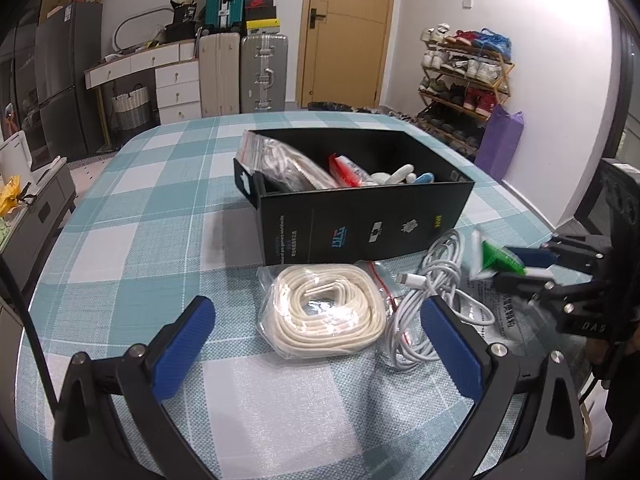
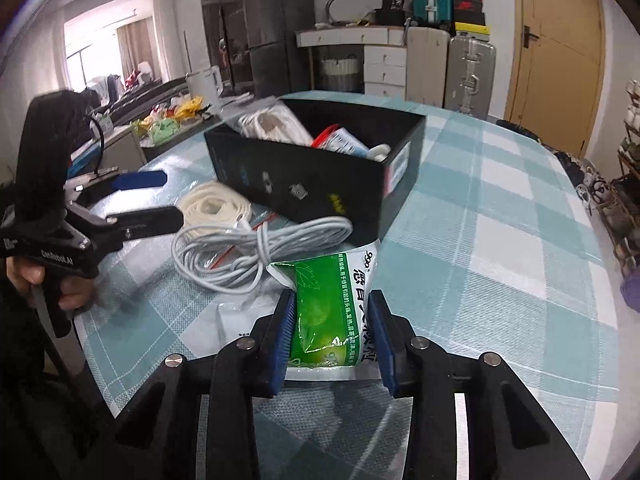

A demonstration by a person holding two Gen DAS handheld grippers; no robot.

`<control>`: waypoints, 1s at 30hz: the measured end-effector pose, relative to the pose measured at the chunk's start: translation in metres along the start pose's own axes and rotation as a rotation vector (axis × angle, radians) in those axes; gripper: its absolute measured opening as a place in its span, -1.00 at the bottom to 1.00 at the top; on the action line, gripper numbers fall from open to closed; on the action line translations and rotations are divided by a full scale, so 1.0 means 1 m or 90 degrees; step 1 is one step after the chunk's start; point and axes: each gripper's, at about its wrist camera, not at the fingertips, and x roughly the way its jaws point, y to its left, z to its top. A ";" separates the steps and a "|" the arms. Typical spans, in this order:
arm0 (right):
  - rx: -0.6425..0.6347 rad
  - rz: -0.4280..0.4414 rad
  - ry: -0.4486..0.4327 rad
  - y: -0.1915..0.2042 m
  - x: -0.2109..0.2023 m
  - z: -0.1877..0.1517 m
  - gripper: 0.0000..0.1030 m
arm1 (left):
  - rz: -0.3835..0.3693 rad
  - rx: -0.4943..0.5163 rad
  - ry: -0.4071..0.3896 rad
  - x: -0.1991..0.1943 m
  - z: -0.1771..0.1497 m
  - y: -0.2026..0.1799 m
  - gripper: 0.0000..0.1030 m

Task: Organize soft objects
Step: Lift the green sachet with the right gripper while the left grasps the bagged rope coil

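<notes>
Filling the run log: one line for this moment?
left gripper: open, idle | right gripper: shut on green sachet | black box: sachet not in

two grippers, one wide, one pinching

the left gripper point(image 1: 316, 344) points forward and downward with its blue-padded fingers point(image 1: 182, 346) spread far apart, nothing between them. in the right wrist view a bare hand point(image 2: 52, 284) wraps its black handle, index finger curled on the trigger. the right gripper point(image 2: 334, 340) also tilts downward, its blue fingers point(image 2: 285, 336) drawn close and pressing both sides of a green and white packet point(image 2: 332, 300). seen from the left wrist, it reaches in from the right edge.
</notes>
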 end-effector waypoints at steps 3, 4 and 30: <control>0.018 -0.011 -0.014 -0.007 -0.004 0.000 -0.30 | 0.017 -0.008 0.015 0.005 0.002 0.002 1.00; 0.021 -0.013 -0.017 -0.008 -0.006 0.000 -0.30 | 0.024 -0.014 0.024 0.008 0.002 0.003 1.00; 0.031 0.006 -0.032 -0.011 -0.013 0.001 -0.29 | 0.054 0.034 0.147 0.046 0.008 -0.010 0.80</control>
